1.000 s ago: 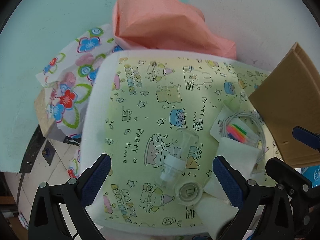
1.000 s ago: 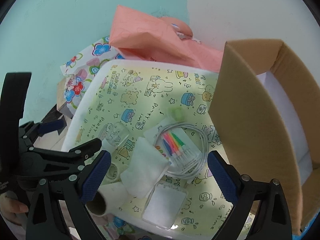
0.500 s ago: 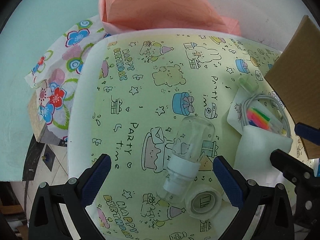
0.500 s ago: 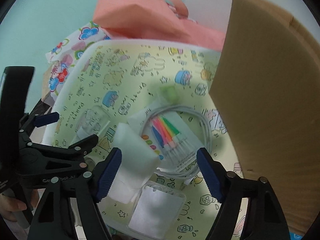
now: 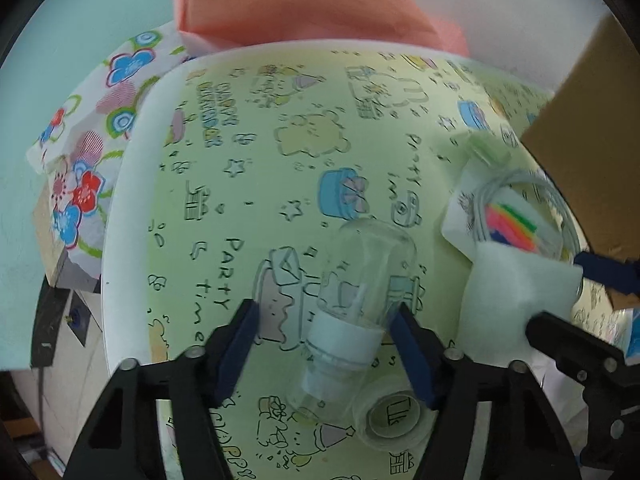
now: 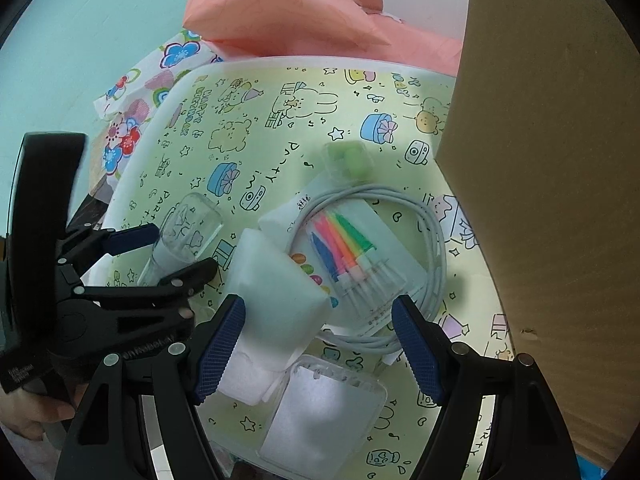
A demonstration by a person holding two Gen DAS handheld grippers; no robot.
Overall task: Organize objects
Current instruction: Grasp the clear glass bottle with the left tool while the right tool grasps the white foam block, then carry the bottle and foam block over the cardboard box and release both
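Left wrist view: our left claw (image 5: 326, 344), jaws just narrowing, brackets the clear bottle (image 5: 352, 320), not yet gripping; its long axis runs away, cap nearest. Right wrist view: our right claw (image 6: 320, 344), half-wide and empty, straddles the candle packet (image 6: 352, 256), right of the bottle.

Floral cloth (image 5: 84, 184), teal wall (image 6: 80, 20)

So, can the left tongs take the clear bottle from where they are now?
Probably yes. The left tongs have just been closing, and the clear bottle lies between the fingers at its white collar. The right finger looks at the bottle; a gap shows on the left. Only the tape roll lies close.
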